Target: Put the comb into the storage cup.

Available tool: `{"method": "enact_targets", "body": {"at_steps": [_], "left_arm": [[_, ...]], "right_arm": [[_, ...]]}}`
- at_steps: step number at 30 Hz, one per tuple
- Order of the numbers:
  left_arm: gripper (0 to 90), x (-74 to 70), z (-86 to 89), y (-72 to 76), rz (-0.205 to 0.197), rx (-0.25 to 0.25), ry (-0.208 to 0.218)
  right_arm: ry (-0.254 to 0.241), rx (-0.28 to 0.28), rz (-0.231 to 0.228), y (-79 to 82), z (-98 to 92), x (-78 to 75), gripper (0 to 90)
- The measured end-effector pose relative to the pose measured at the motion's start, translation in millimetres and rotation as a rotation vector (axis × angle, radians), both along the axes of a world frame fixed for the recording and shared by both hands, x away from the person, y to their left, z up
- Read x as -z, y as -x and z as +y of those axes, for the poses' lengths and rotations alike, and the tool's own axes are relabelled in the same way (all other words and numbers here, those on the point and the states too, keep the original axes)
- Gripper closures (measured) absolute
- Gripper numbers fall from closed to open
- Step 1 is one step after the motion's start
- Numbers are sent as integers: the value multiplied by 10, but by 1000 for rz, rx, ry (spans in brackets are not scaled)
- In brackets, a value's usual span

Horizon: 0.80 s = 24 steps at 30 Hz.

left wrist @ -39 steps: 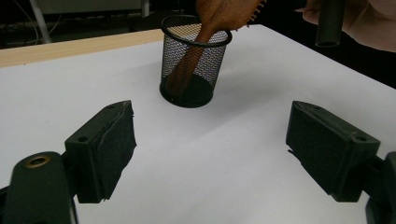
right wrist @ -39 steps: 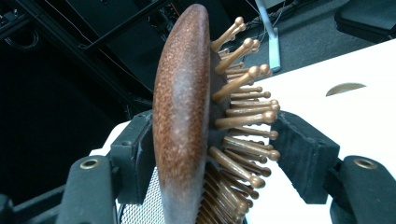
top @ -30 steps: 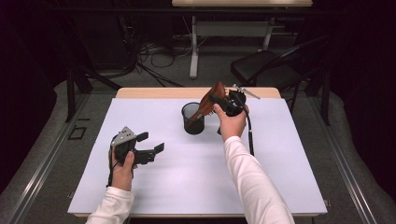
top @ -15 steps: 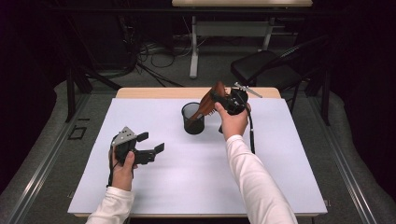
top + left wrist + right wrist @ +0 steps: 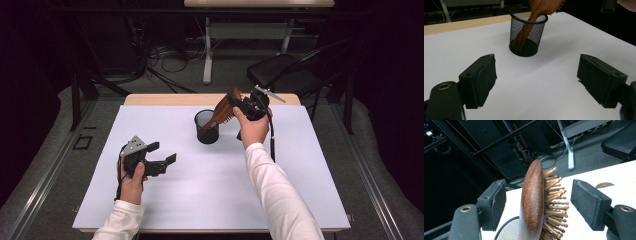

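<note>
A black mesh cup [image 5: 206, 127] stood near the far edge of the white worktop [image 5: 210, 195], about midway along it. A wooden hairbrush [image 5: 224, 111] leaned in it, handle down inside the round wire wall, its smooth oval back and peg bristles rising over the rim. The right gripper [image 5: 246, 106] hung at the brush head, its jaws parted on either side with gaps showing, not pressing it. The left gripper [image 5: 161, 154] rested nearer the left edge, jaws wide with nothing between them. Bare worktop lay between it and the cup.
</note>
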<state>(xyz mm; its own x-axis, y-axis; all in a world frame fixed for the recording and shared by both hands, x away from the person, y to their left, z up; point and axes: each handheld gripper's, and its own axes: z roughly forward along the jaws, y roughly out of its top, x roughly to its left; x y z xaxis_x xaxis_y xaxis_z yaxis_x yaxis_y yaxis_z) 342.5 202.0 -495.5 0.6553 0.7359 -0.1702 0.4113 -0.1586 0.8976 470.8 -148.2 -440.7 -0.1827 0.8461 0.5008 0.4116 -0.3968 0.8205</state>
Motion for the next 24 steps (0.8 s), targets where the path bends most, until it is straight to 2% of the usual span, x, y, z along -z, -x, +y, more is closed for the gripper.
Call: {"method": "enact_targets", "body": {"at_steps": [11,19,22,24], "left_arm": [[158,-2,6,1,0,0,-1],[158,3,-13,5,-2,4,-5],[158,3,-13,6,-3,3,-4],[158,3,-13,6,-1,2,-3]], "right_arm": [[8,-15,-36,49,-54,-135,292],[18,-21,-88,95,-101,-227,331],[-27,-55,-58,93,-135,-232,367],[-24,-58,-51,98,-148,-239,371]]}}
